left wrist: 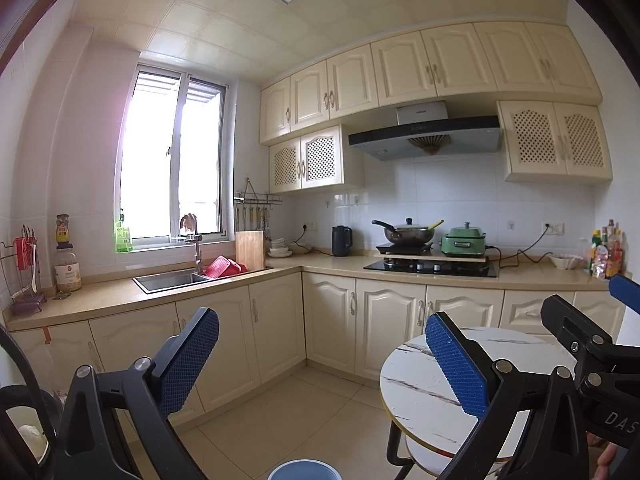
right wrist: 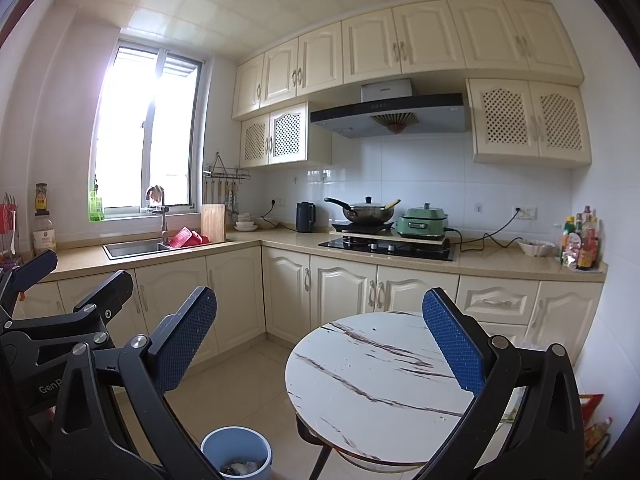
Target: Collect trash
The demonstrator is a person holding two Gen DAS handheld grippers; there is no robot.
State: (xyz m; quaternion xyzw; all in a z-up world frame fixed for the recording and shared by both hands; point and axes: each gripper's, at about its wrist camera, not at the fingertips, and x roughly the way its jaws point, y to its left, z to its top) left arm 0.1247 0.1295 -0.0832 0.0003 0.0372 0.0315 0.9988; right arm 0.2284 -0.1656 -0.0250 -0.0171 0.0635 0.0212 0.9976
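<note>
A home kitchen, seen in daylight. Cream cabinets (right wrist: pixel 360 44) ran across the upper frame above an L-shaped beige desk (right wrist: pixel 500 262). At centre, a range hood (right wrist: pixel 388 116) hung over a black gas hob (right wrist: pixel 388 246), where a lidded wok (right wrist: pixel 366 210) and a green electric cooker (right wrist: pixel 424 222) stood. At left, a steel sink (right wrist: pixel 134 248) with a tap sat under a bright window (right wrist: pixel 148 136). Sauce bottles (right wrist: pixel 580 240) crowded the right edge, and a round marble-patterned table (right wrist: pixel 372 380) stood on the tiled floor at lower right.
</note>
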